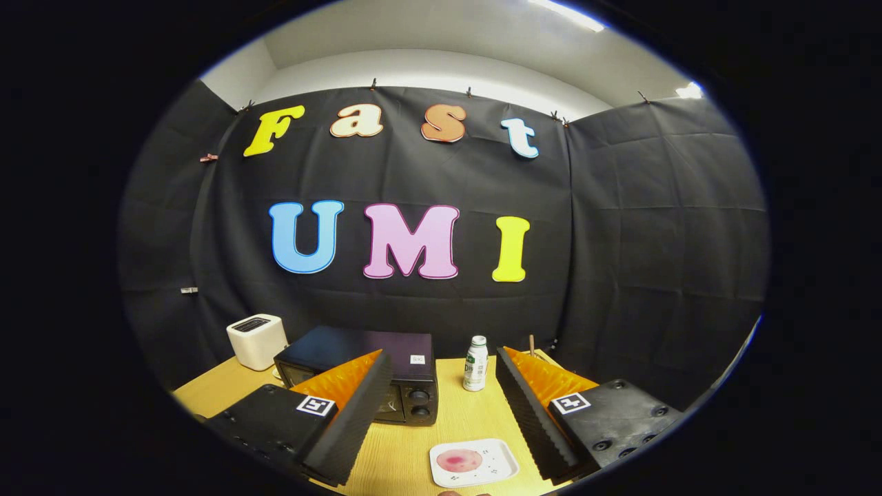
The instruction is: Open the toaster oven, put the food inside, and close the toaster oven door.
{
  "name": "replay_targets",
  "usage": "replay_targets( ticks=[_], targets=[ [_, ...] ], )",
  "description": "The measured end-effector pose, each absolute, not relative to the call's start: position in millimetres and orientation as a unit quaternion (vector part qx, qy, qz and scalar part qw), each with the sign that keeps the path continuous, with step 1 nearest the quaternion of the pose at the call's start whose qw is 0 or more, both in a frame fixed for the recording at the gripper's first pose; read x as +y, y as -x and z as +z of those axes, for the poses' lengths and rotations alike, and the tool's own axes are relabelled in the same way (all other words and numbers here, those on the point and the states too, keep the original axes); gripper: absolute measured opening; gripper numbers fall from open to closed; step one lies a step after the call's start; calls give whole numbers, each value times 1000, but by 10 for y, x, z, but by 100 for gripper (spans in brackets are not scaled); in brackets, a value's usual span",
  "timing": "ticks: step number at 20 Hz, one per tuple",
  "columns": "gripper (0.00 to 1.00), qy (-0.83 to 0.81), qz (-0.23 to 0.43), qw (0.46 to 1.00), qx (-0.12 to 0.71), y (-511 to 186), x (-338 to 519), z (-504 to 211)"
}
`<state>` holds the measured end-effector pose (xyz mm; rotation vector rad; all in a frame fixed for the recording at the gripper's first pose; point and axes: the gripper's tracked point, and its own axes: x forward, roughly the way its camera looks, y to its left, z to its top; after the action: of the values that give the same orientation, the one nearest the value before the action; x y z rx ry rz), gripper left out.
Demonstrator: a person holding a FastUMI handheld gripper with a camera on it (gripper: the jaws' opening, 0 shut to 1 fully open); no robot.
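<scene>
1. Wooden table [451,427] under you carries everything; black cloth closes the booth behind it.
2. Your gripper [441,386] hangs above the near edge with its jaws wide apart and nothing between them, which looks like a starting pose ahead of any approach.
3. Your oven [365,372] sits beyond the left finger, partly hidden by it, door apparently closed and knobs facing you, so it likely needs opening first.
4. Your food [459,460] lies on a white tray [503,472] between the fingers and nearer you than their tips, within easy reach below.
5. A toaster [256,341] stands left of the oven; a bottle [475,364] stands beyond the gap.
</scene>
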<state>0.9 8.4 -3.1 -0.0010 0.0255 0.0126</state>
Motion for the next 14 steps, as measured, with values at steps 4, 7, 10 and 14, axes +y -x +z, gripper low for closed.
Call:
replay_targets(
  ticks=[4, 7, 10, 14],
  targets=[
    [98, -7, 6, 1000, 16, -17, 99, -56],
    [98, -4, 6, 1000, 17, -21, 97, -81],
    [98, -5, 8, 1000, 21, -24, 92, -118],
    [98, -11, 8, 1000, 26, -46, 92, -149]
  ],
)
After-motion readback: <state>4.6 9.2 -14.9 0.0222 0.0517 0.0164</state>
